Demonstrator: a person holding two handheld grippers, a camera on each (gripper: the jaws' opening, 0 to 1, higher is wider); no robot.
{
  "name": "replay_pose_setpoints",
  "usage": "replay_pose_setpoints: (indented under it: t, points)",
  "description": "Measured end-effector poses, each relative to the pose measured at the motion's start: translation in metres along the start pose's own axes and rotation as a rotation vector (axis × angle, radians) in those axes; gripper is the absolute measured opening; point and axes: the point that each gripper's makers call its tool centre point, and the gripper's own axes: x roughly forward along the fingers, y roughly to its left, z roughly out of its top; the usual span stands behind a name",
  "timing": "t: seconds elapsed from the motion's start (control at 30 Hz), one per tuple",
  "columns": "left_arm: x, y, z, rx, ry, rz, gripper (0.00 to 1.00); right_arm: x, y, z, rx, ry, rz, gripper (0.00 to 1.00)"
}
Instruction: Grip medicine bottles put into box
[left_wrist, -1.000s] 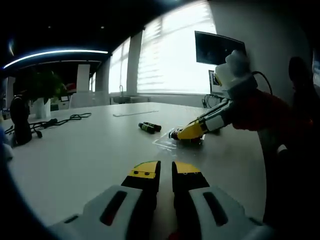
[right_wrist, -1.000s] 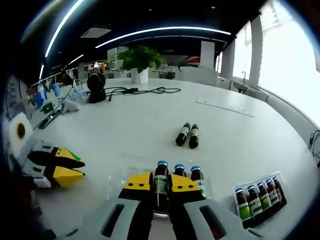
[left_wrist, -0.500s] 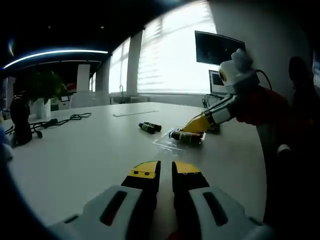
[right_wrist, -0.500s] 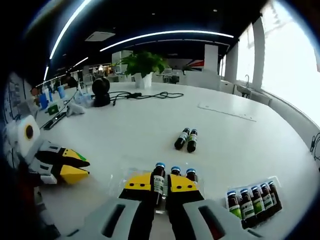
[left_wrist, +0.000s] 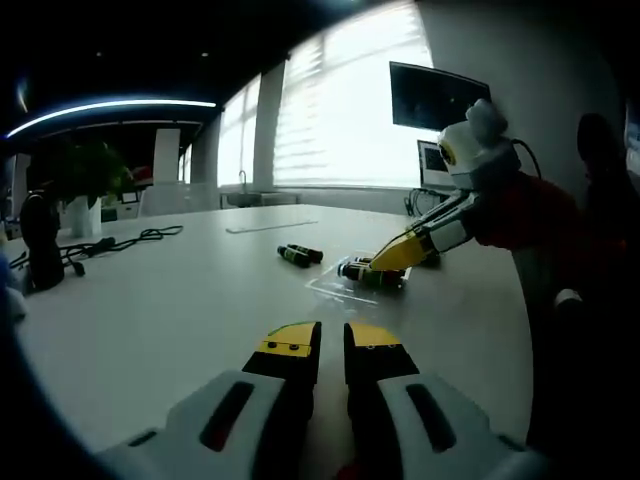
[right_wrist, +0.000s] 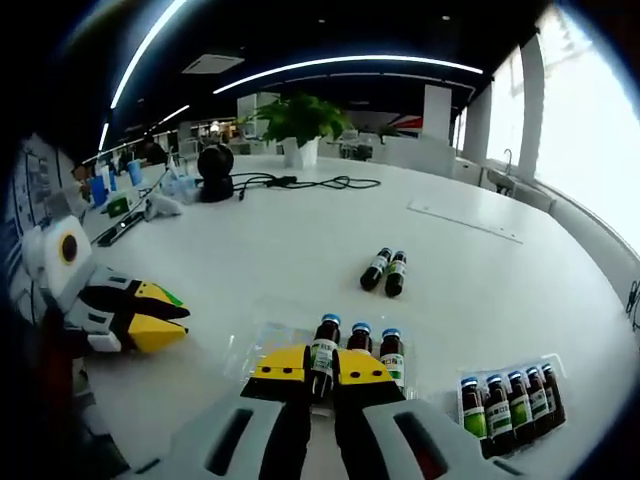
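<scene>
Three brown medicine bottles with blue caps lie side by side in a clear tray. My right gripper hovers just behind the leftmost bottle with its jaws drawn together and nothing clamped. In the left gripper view its yellow tip slants down over the same bottles. Two loose bottles lie farther out on the white table. My left gripper rests shut and empty low over the table, and shows at the left of the right gripper view.
A second clear tray with several bottles lies at the right. Farther back stand a potted plant, a black device with a cable, and small clutter. A red sleeve and a wall monitor are on the right.
My right gripper has drawn back from the leftmost tray bottle and its jaws have narrowed. In the left gripper view its tip rose, then dipped slightly. The left gripper stayed still.
</scene>
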Motion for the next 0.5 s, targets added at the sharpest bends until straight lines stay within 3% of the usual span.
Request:
replay_pose_setpoints:
  t: [0.5]
  points:
    - [0.0, 0.0004, -0.0005, 0.001, 0.002, 0.002, 0.04, 0.0028, -0.0004, -0.0029, -0.009, 0.018, 0.008, 0.03]
